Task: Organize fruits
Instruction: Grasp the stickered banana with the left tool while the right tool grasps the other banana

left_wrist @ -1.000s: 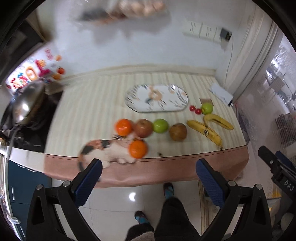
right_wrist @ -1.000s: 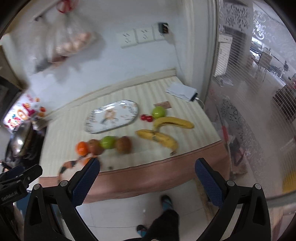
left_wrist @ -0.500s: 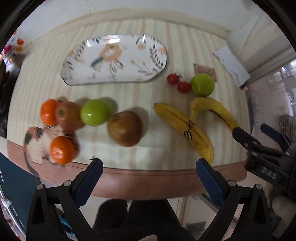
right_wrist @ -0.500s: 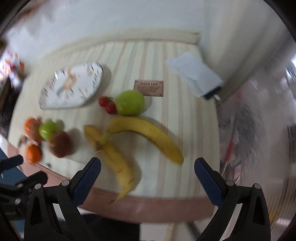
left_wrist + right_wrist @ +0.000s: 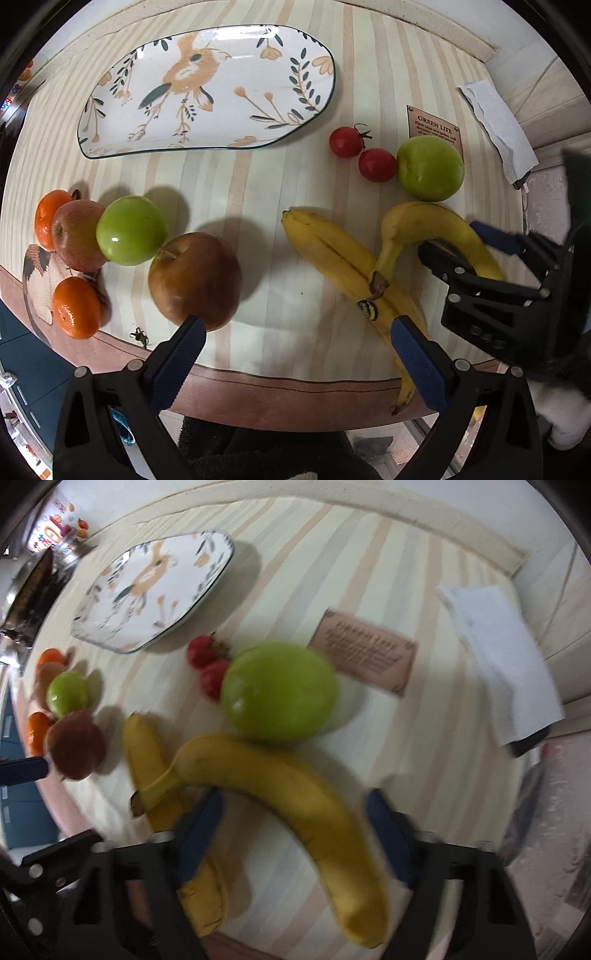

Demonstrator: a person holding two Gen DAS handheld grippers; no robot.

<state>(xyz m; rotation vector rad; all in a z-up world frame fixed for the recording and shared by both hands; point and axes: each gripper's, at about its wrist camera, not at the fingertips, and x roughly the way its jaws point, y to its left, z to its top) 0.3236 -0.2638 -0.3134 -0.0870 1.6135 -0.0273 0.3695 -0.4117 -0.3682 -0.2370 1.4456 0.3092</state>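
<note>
Fruit lies on a striped table. A floral plate (image 5: 207, 88) is empty at the back. A curved banana (image 5: 295, 786) crosses a straight banana (image 5: 332, 258). A green apple (image 5: 430, 168) and two cherry tomatoes (image 5: 362, 153) lie behind them. At the left lie a brown apple (image 5: 195, 278), a green apple (image 5: 131, 229), a red apple (image 5: 77, 238) and two oranges (image 5: 75, 306). My right gripper (image 5: 291, 819) is open with its jaws on either side of the curved banana. My left gripper (image 5: 295, 343) is open and empty near the front edge.
A small brown card (image 5: 436, 127) and a folded white cloth (image 5: 495, 125) lie at the back right. A cat-shaped mat (image 5: 40, 280) sits under the left fruit. The table's brown front edge (image 5: 295, 384) is close to my left gripper.
Both grippers have moved forward and down toward the table. The right gripper has come around the curved banana; the left now hovers between the brown apple and the bananas.
</note>
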